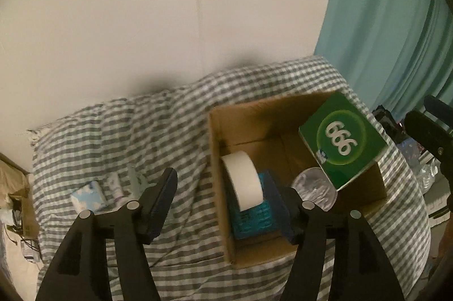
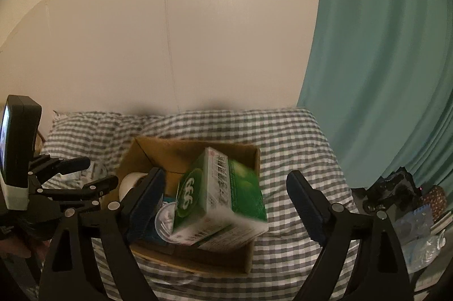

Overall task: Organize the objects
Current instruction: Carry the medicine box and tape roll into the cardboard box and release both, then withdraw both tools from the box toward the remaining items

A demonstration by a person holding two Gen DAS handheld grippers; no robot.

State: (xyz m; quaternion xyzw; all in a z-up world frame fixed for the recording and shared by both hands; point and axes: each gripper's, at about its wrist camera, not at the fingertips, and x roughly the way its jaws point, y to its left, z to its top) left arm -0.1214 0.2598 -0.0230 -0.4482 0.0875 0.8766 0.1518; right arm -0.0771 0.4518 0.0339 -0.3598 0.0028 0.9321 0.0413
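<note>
An open cardboard box [image 1: 294, 250] is seen resting on a bed covered with a grey-and-white checked sheet [image 1: 170, 125], set against a pale wall [image 1: 127, 18] with a teal curtain [image 1: 390, 18] at the right. A green carton [image 1: 342, 141] marked with white numerals is tilted over the box's right-hand side, its lower corner inside the opening and its upper part leaning above the rim; whether it is touching the box wall cannot be told, and it is blurred in the right wrist view. A white roll of tape [image 1: 243, 182] is stood on edge against the box's left wall, on top of a blue basket-like item [image 1: 254, 219], and a clear round lid or cup [image 1: 314, 187] is lodged beside the carton. The left hand-held gripper [image 1: 229, 204] is spread wide and empty, its right finger inside the box. The right hand-held gripper [image 2: 226, 204] is likewise spread wide, nothing being clamped, with the carton between its fingers. Small packets [image 1: 87, 197] are left lying on the sheet to the box's left.
</note>
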